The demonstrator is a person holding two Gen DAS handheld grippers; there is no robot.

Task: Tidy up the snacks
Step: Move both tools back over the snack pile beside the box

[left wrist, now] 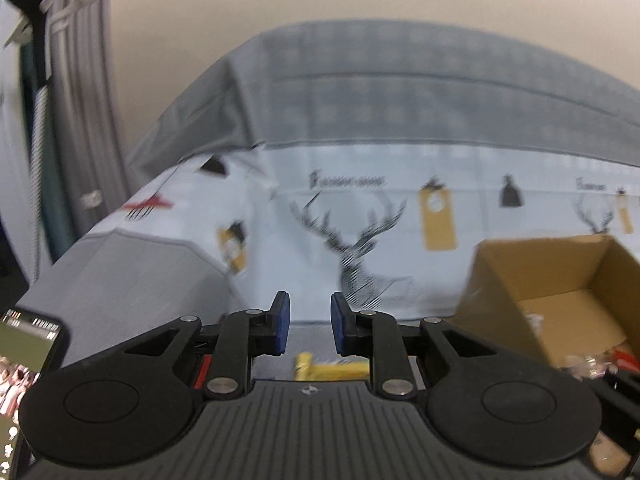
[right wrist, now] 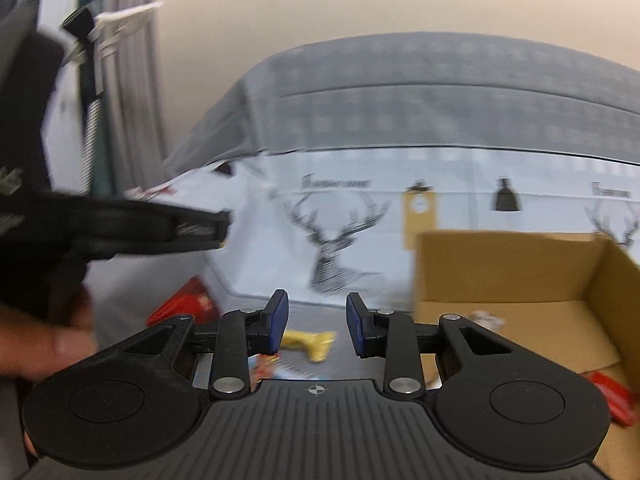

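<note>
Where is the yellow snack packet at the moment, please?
In the right wrist view the yellow packet lies on the grey surface just beyond the jaws, between the red packet on its left and the cardboard box on its right.

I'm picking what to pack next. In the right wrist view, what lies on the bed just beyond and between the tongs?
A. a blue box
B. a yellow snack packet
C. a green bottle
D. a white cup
B: a yellow snack packet lies on the bed between the right tongs, left of the cardboard box.

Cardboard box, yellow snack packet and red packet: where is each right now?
Cardboard box (right wrist: 504,264): right wrist view, inner back wall.
Yellow snack packet (right wrist: 316,344): right wrist view, wrapper's middle.
Red packet (right wrist: 184,306): right wrist view, top face.
</note>
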